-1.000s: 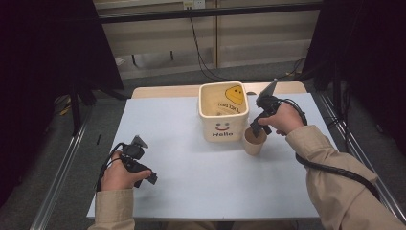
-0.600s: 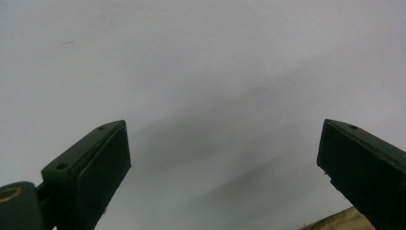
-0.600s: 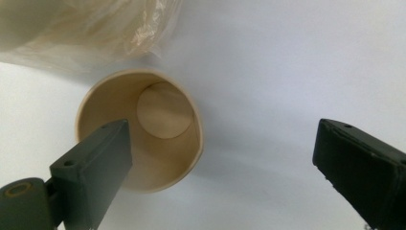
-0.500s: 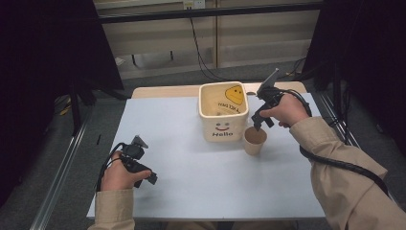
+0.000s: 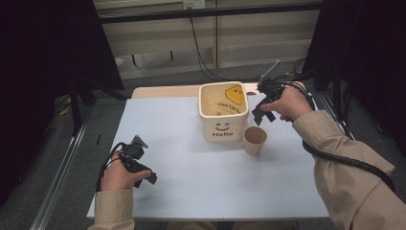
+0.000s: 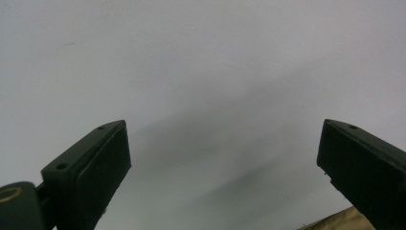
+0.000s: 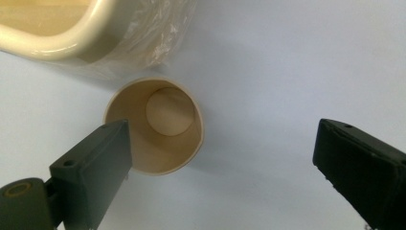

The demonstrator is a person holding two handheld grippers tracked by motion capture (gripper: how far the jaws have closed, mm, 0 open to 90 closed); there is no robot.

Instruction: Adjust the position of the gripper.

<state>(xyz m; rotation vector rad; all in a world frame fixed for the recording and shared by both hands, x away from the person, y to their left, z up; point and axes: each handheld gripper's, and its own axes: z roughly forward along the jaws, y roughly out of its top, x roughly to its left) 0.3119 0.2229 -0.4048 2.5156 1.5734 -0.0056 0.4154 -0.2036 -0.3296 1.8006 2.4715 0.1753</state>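
Upright, empty tan paper cup (image 5: 254, 139)

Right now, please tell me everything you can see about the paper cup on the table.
The paper cup is a small, tan cup, seemingly paper, with a thin rolled rim. It stands upright and empty on the white table, just beside the cream bin, near its front right corner. Whether they touch cannot be told. The right tool hangs open above it; nothing grips it.
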